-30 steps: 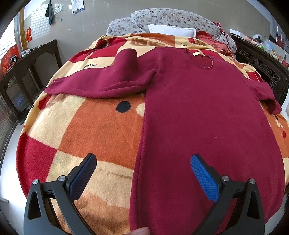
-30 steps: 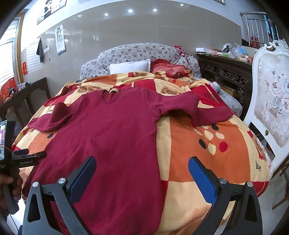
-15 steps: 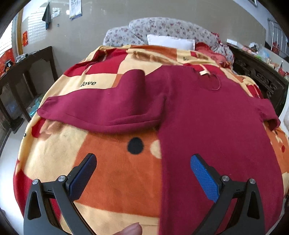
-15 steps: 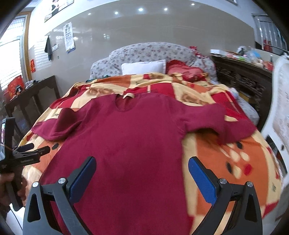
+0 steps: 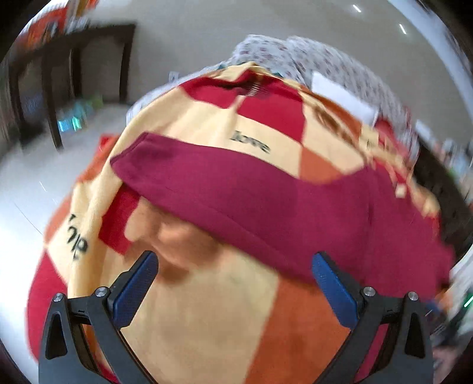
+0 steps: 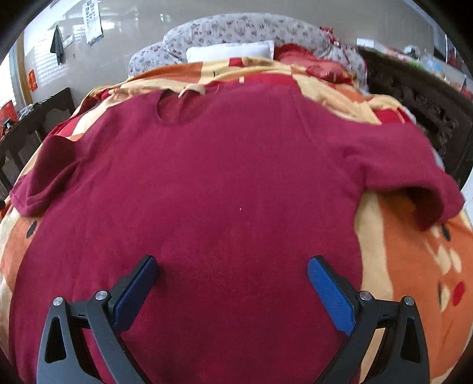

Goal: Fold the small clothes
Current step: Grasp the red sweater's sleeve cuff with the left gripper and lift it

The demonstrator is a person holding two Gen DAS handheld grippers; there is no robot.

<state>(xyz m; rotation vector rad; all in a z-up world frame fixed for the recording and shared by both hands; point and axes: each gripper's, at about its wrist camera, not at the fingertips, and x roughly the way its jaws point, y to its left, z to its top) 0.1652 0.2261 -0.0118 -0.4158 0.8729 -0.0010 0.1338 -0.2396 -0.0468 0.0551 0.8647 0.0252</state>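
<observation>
A dark red short-sleeved shirt (image 6: 224, 183) lies spread flat, neck away from me, on a checked red, orange and cream blanket (image 6: 414, 265). My right gripper (image 6: 232, 277) is open and empty, hovering over the shirt's lower middle. In the blurred left wrist view the shirt's left sleeve (image 5: 212, 189) stretches across the blanket (image 5: 207, 325). My left gripper (image 5: 235, 276) is open and empty, just short of the sleeve's lower edge, above bare blanket.
A white pillow (image 6: 230, 51) and flowered headboard cushions (image 6: 245, 28) lie at the far end of the bed. Dark wooden furniture stands to the left (image 5: 68, 73) and right (image 6: 419, 97). The bed's left edge drops to a pale floor (image 5: 26, 183).
My left gripper has swung left and forward toward the left sleeve, which now fills its view. My right gripper has moved left and closer, over the shirt's body. Both stay open.
</observation>
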